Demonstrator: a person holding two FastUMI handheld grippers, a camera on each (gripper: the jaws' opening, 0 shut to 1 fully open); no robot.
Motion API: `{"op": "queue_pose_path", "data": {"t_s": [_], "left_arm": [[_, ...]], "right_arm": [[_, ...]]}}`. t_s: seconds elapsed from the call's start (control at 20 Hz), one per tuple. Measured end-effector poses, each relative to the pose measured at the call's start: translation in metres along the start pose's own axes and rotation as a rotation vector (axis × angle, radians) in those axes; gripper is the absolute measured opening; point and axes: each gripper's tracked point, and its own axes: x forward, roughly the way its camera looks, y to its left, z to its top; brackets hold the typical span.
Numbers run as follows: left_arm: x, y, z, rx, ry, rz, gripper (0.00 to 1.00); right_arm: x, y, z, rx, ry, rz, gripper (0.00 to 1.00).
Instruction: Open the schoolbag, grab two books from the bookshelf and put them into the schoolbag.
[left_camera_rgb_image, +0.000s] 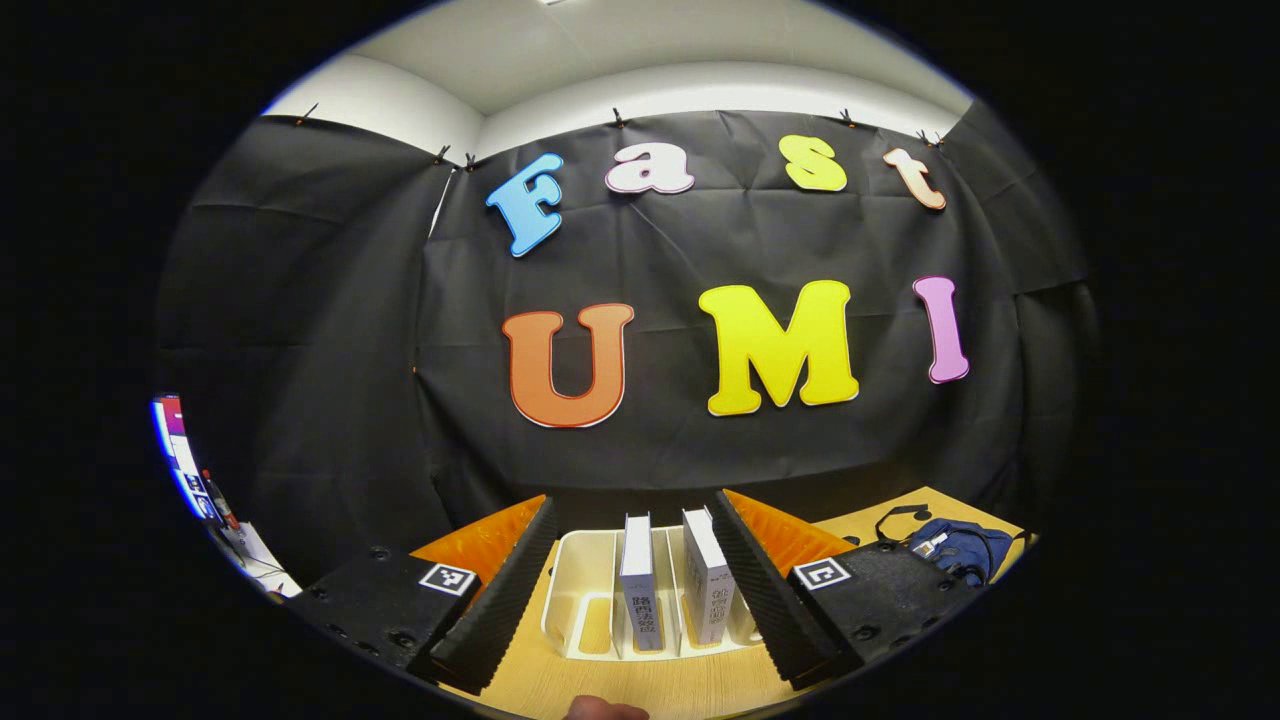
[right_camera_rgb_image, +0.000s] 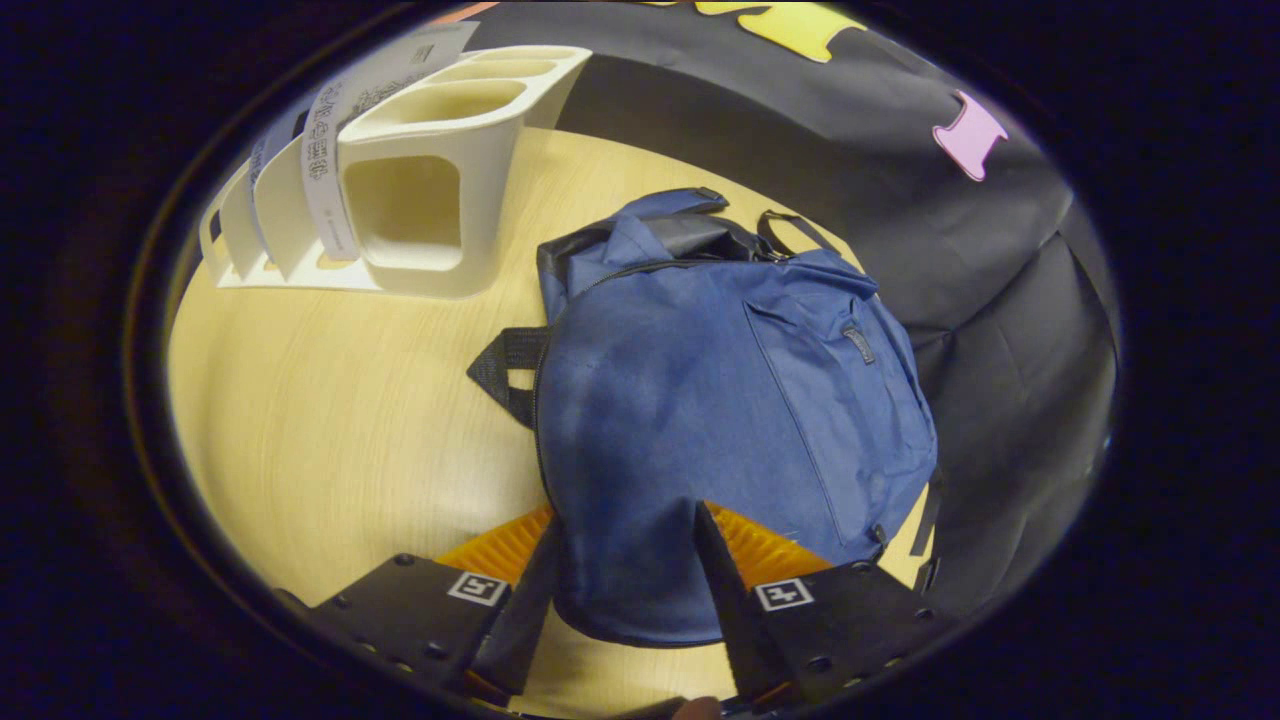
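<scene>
The blue schoolbag is lying flat on the pale wooden surface, its zipper looking closed, its top end with the handle strap pointing toward the black cloth wall. My right tongs are reaching over its near bottom edge with fingers spread on either side of the fabric; I cannot tell whether they are pressing it. Just beside the bag, a white bookshelf is standing on the surface, with books upright in its slots. In the left gripper view, my left tongs are hanging spread wide in front of that bookshelf, pinching nothing. Two books are standing upright in neighbouring slots, spines toward me, framed between the fingers. The schoolbag is sitting off to the right.
</scene>
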Motion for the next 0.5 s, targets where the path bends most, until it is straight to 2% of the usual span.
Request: {"op": "queue_pose_path", "data": {"t_s": [0.05,0.1,0.15,0.3,0.35,0.4,0.5], "left_arm": [[0.000,-0.001,0.000,0.000,-0.001,-0.002,0.99],[0.002,-0.001,0.001,0.001,-0.001,-0.002,0.99],[0.003,-0.002,0.001,0.001,-0.003,-0.002,0.99],[0.004,-0.003,0.001,-0.004,-0.002,-0.004,0.99],[0.005,-0.003,0.001,-0.008,-0.001,-0.002,0.99],[0.005,-0.004,0.000,-0.011,-0.001,-0.002,0.99],[0.005,-0.006,-0.001,-0.019,0.000,-0.001,0.99]], "right_arm": [[-0.001,0.000,0.002,0.013,0.002,0.010,0.77],[-0.004,-0.001,0.004,0.027,-0.003,0.012,0.65],[-0.005,-0.002,0.005,0.033,-0.003,0.014,0.58],[-0.013,-0.002,0.008,0.044,-0.004,0.042,0.06],[-0.018,-0.005,0.012,0.042,-0.005,0.054,0.06],[-0.017,-0.006,0.011,0.043,-0.009,0.074,0.00],[-0.029,-0.013,0.020,0.042,-0.037,0.107,0.00]]}}
